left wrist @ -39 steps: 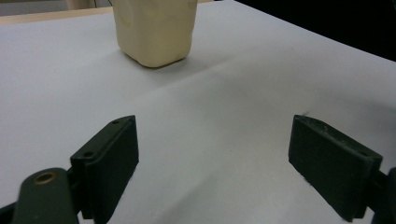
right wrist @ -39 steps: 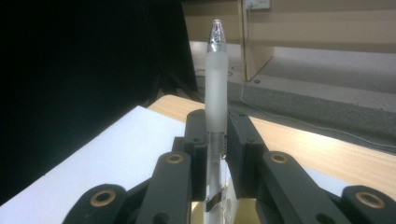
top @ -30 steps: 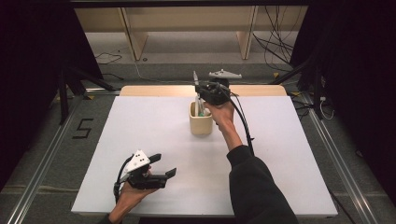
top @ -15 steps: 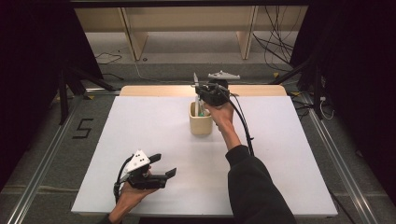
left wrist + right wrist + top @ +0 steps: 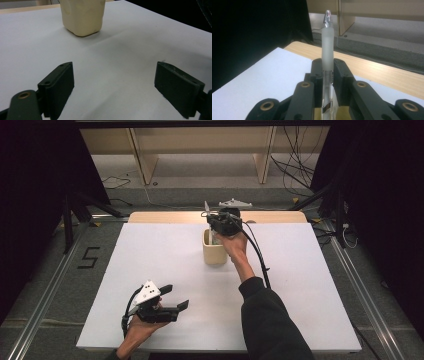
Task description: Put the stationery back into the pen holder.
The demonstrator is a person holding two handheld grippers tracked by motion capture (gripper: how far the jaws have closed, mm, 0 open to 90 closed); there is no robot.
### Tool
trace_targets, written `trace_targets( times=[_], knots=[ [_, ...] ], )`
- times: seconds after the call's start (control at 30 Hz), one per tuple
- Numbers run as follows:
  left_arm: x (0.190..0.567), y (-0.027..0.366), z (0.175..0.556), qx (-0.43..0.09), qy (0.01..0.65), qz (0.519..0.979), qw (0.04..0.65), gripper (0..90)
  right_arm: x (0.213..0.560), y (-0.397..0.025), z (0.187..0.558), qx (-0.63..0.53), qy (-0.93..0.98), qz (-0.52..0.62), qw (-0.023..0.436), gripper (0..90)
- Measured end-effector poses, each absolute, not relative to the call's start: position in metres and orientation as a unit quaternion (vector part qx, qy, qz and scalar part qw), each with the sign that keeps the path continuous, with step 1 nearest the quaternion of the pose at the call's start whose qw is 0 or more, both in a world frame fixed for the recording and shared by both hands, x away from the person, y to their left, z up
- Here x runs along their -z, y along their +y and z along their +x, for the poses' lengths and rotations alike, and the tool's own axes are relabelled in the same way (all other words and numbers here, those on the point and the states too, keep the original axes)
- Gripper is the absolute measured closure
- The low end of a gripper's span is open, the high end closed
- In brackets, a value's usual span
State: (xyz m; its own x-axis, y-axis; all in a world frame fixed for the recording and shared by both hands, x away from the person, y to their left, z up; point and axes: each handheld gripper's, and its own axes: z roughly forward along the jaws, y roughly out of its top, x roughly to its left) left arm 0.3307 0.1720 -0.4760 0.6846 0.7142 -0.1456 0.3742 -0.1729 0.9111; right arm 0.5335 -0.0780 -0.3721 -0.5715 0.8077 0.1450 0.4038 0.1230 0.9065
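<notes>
The right tongs [image 5: 327,72] clamp a clear pen [image 5: 327,50] with a frosted grip (tip up) above the cream cup [image 5: 214,251] on the counter [image 5: 150,265]; the left tongs [image 5: 113,90] gape empty

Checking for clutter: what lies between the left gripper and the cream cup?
Nothing: in the left gripper view, only bare white table stretches from the open left gripper to the cream cup.

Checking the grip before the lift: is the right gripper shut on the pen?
Shut: the right gripper has both jaws pressed against the pen, over the cup.
</notes>
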Motion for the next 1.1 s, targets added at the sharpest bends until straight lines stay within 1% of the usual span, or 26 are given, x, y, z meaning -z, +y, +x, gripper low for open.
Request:
trace_targets(
  times=[0.17,0.47,1.1],
  knots=[
    [0.476,0.172,0.331,-0.16,0.362,0.75,0.53,15.9,0.377,-0.076,0.533,-0.507,0.729,0.414,0.201,79.5],
    [0.476,0.172,0.331,-0.161,0.363,0.749,0.531,15.9,0.389,-0.08,0.533,-0.503,0.73,0.422,0.192,79.4],
    [0.476,0.172,0.331,-0.161,0.363,0.749,0.531,15.9,0.4,-0.08,0.529,-0.494,0.735,0.425,0.186,79.0]
  ],
)
